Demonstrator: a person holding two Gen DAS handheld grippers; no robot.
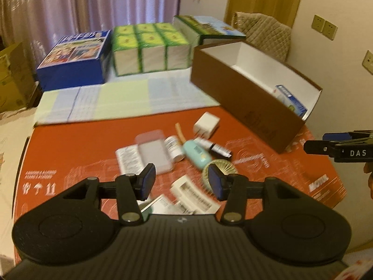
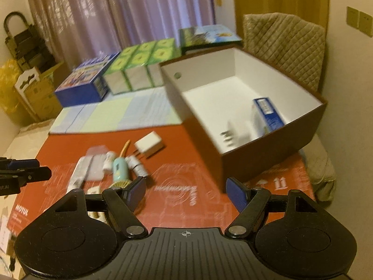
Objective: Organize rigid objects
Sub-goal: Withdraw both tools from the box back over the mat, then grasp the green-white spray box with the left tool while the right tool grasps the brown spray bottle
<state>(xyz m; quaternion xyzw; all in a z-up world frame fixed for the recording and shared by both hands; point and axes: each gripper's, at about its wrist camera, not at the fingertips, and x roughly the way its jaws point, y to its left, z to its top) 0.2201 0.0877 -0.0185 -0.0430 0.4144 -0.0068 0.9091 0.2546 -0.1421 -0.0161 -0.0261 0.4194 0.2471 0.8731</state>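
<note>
A brown box with white inside (image 1: 254, 107) (image 2: 268, 149) stands on the red mat; it holds a blue carton (image 2: 268, 112) (image 1: 291, 100) and a white plug adapter (image 2: 237, 133). Loose items lie on the mat: a white charger (image 1: 206, 124) (image 2: 149, 145), a teal handheld fan (image 1: 197, 154) (image 2: 120, 169), a small white bottle (image 1: 173, 148), a black-tipped tube (image 1: 216, 148), a grey case (image 1: 155, 156) and white packets (image 1: 193, 197). My left gripper (image 1: 181, 180) is open above the packets. My right gripper (image 2: 186, 192) is open, empty, near the box's front.
A blue box (image 1: 74, 58), green tissue packs (image 1: 149, 49) and a picture box (image 1: 209, 29) stand at the back on a checked cloth (image 1: 116, 100). A padded chair (image 2: 284, 44) is behind the brown box. Cardboard boxes (image 2: 37, 91) stand at the left.
</note>
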